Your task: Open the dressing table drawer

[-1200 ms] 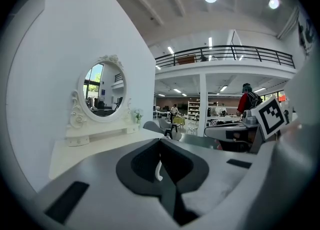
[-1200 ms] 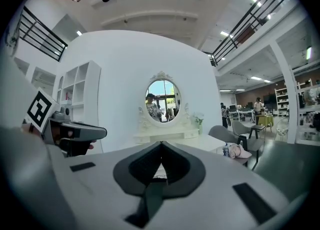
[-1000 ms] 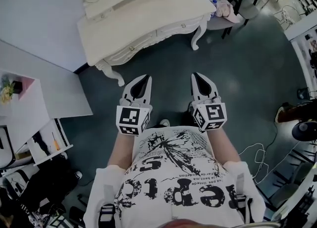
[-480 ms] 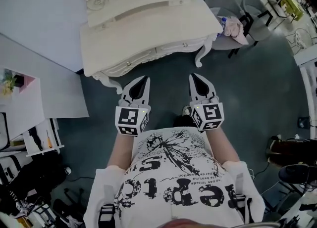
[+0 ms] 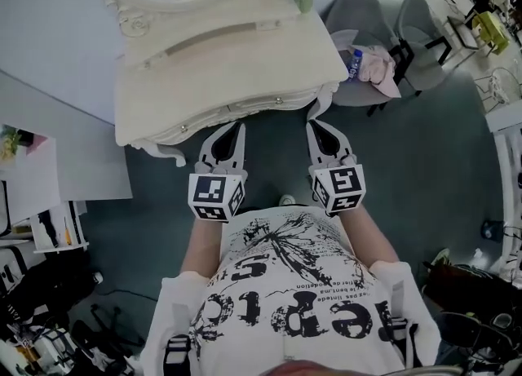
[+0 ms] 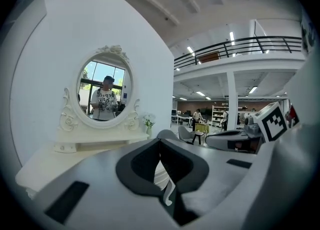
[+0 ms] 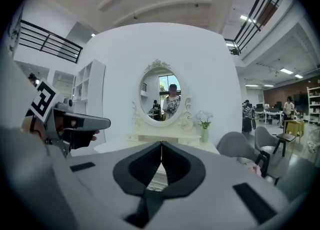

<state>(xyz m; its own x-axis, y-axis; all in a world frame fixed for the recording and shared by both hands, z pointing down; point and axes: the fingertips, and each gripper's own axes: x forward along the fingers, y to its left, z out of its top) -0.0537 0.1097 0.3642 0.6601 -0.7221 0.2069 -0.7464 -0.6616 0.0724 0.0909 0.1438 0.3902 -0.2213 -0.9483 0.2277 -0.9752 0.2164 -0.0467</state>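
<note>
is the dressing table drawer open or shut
Shut: the drawer front sits flush with the front of the dressing table, nothing pulled out.

Your head camera looks steeply down from above your chest, taking in the left gripper (image 5: 238, 130), the right gripper (image 5: 313, 128) and the dressing table (image 5: 220, 64) close ahead of them. Each gripper camera sits just behind its own jaws and faces almost level along them toward the table's oval mirror (image 6: 105, 92), which stands near. All three views share the tabletop and mirror, and each gripper view also catches the other gripper at its edge.
</note>
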